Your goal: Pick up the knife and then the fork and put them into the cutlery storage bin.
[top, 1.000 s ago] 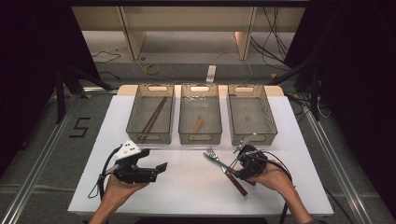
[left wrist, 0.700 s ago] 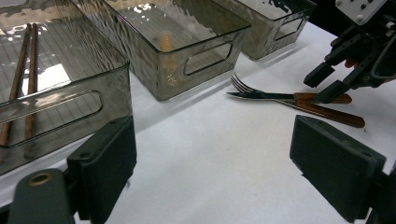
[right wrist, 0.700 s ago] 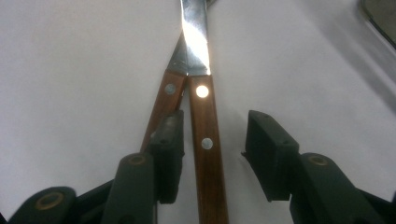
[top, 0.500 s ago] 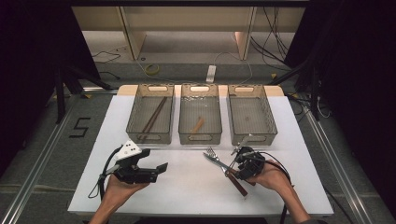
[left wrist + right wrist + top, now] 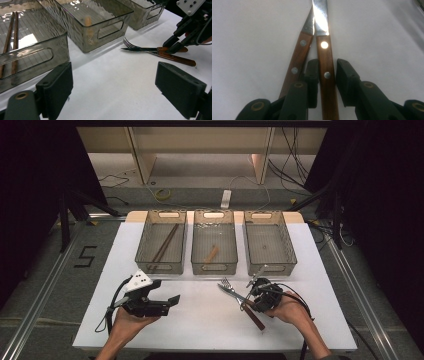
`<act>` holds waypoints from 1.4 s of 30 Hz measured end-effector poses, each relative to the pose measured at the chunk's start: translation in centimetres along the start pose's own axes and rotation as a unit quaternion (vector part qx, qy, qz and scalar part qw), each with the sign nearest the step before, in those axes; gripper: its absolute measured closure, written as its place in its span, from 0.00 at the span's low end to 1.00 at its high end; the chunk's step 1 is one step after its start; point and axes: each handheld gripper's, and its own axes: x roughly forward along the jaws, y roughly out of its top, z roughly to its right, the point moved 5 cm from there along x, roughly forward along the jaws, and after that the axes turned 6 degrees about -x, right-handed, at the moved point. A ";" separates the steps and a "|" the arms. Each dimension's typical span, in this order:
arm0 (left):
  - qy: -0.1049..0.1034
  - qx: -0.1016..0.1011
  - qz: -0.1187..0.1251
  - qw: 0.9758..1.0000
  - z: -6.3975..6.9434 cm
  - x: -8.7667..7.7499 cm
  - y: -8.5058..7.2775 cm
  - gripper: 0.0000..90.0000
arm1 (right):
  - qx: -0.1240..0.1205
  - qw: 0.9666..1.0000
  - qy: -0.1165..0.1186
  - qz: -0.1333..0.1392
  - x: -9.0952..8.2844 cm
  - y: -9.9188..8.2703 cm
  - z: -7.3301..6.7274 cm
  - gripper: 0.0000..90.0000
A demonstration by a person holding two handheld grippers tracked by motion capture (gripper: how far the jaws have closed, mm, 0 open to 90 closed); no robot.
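On the white counter [image 5: 200, 320], just in front of the three smoky plastic bins [image 5: 214, 245], lie a wooden-handled fork [image 5: 140, 48] and a wooden-handled knife [image 5: 175, 58], side by side. The right gripper [image 5: 324, 75] has been closing its jaws around one riveted handle [image 5: 325, 65] — a small gap remains on one side. Thin, stiff and light, the piece likely grips best mid-handle; the steel would be slippery. The left gripper [image 5: 117, 92] — jaws wide apart — holds nothing.

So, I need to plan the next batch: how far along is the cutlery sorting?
Done: sticks lie in the left bin, a wooden piece in the middle bin. In hand: the right tongs have just been closing around one wooden handle; a firm pinch isn't clear. Left: fork and knife both lie on the table; the right bin looks empty.
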 end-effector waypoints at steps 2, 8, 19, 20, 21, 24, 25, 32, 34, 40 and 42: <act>0.000 0.000 0.000 1.000 0.0 0.0 0.0 0.16 | -0.001 1.000 0.001 0.000 0.0 0.0 0.0 0.81; 0.000 0.003 -0.003 1.000 0.1 0.1 0.0 0.16 | -0.014 1.000 -0.002 -0.006 0.1 0.2 0.0 0.83; 0.000 0.008 -0.004 1.000 0.1 0.0 -0.1 0.17 | -0.051 0.998 -0.015 -0.014 0.0 0.3 -0.4 0.86; 0.000 0.008 -0.004 1.000 0.1 0.0 -0.1 0.17 | -0.052 0.998 -0.013 -0.014 -0.1 0.2 -0.4 0.86; 0.000 0.008 -0.004 1.000 0.2 0.1 -0.1 0.17 | -0.047 0.999 -0.011 -0.014 -0.1 0.2 -0.5 0.86; 0.000 0.007 -0.005 1.000 0.1 0.1 -0.1 0.17 | -0.052 0.999 -0.009 -0.012 -0.1 0.1 -0.5 0.86; 0.000 0.007 -0.005 1.000 0.1 0.1 -0.1 0.17 | -0.053 0.998 -0.010 -0.012 -0.1 0.1 -0.4 0.86; -0.004 0.002 -0.003 1.000 0.1 0.0 0.0 0.17 | -0.045 0.999 -0.016 0.012 -0.9 0.2 -0.2 0.86; -0.005 0.000 -0.002 1.000 0.1 0.0 0.0 0.17 | -0.045 0.999 -0.015 0.021 -1.2 0.2 -0.2 0.86; -0.006 0.001 0.000 1.000 0.2 0.0 0.0 0.17 | -0.039 0.998 -0.020 0.049 -2.0 0.3 0.1 0.86; -0.007 0.003 0.000 1.000 0.2 0.0 0.0 0.17 | -0.038 0.997 -0.023 0.058 -2.3 0.4 0.2 0.86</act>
